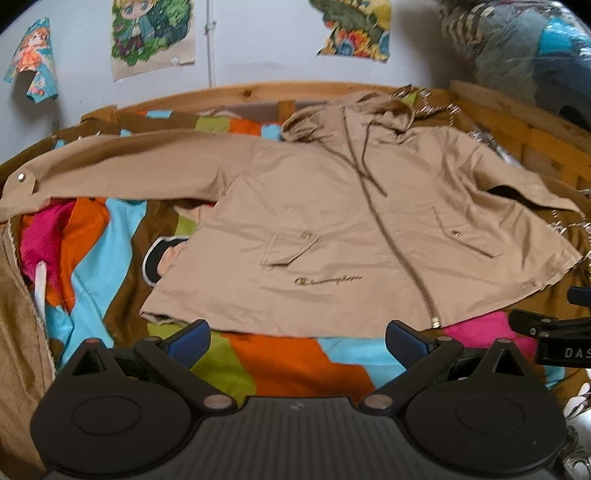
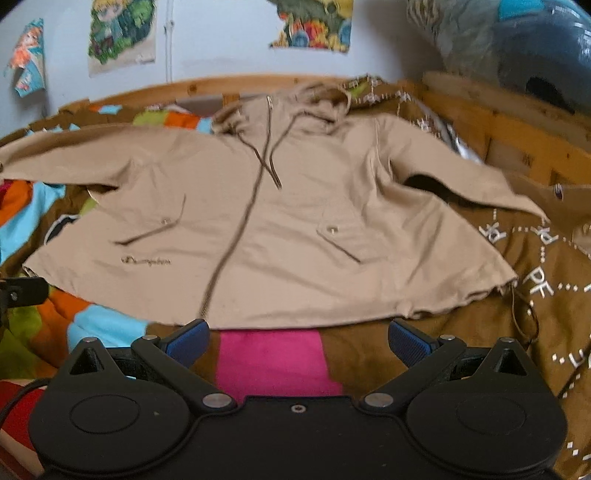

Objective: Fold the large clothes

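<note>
Beige hooded zip-front jacket (image 1: 332, 206) laid flat and face up on a multicoloured patchwork bedspread (image 1: 280, 362) inside a pale wooden bed frame (image 1: 517, 122). Both sleeves are spread outward: the one on the view's left (image 1: 122, 162) reaches almost to the edge of the left wrist view, its snap-button cuff (image 1: 20, 179) turned up, while the one on the view's right (image 2: 461, 177) angles down over a brown cloth printed with white letters (image 2: 535, 280). The hood (image 1: 351, 110) lies bunched at the far end with its two drawstrings trailing down the chest; the zip (image 1: 391, 236) appears closed to the hem, and the two flap pockets (image 1: 291, 243) lie flat. No part of the garment is yet doubled over itself, so the folding proper is judged not begun: the spreading stage looks complete, and sleeves, sides and hood all remain to be turned in.

The left gripper (image 1: 297, 338) hovers just short of the near hem, its blue-padded fingers (image 1: 190, 339) spread wide and pinching nothing. The right gripper (image 2: 299, 338) is likewise wide apart and empty, poised above a pink patch (image 2: 273, 362) of the bedspread just before the hem; part of it also shows at the right edge of the left wrist view. Cartoon posters (image 1: 151, 33) hang on the white wall behind
</note>
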### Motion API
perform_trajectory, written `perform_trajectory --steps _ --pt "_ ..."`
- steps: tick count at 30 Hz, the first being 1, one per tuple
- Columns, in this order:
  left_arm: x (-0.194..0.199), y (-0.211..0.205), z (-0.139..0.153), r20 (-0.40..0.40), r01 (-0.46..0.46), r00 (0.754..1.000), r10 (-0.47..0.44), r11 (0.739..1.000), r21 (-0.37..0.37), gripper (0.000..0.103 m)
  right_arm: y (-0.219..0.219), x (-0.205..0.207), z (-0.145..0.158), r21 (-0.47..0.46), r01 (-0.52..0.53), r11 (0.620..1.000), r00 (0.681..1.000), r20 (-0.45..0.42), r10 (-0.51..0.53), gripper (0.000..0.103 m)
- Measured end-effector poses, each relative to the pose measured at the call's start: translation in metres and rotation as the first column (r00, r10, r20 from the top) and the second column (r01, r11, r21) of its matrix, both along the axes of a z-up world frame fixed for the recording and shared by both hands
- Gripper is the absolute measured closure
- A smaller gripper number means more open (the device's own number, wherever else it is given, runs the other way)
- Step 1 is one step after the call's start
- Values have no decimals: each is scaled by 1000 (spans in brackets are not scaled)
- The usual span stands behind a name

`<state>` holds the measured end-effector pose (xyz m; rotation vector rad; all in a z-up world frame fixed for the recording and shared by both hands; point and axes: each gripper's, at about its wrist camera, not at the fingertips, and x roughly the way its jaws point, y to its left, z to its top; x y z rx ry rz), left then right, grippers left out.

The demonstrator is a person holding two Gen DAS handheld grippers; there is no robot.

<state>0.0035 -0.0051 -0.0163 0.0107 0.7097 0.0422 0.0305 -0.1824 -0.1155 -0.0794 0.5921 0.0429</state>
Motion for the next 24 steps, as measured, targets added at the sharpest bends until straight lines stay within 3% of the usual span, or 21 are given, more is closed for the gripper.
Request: perform_trajectory --steps 5,9,17,24 --pt "17 5 0 -69 -38 997 40 999 29 1 -8 18 3 13 4 1000 996 -93 -3 1" --pt "32 11 9 -47 -26 998 28 999 45 1 -18 38 15 17 3 1000 986 -164 0 1" --pt "82 7 27 0 52 999 -52 997 50 1 -35 77 41 -62 30 998 990 -136 -38 1" --pt "140 -11 21 -4 51 999 -51 998 -35 1 -65 111 42 -61 106 992 989 -98 -112 1"
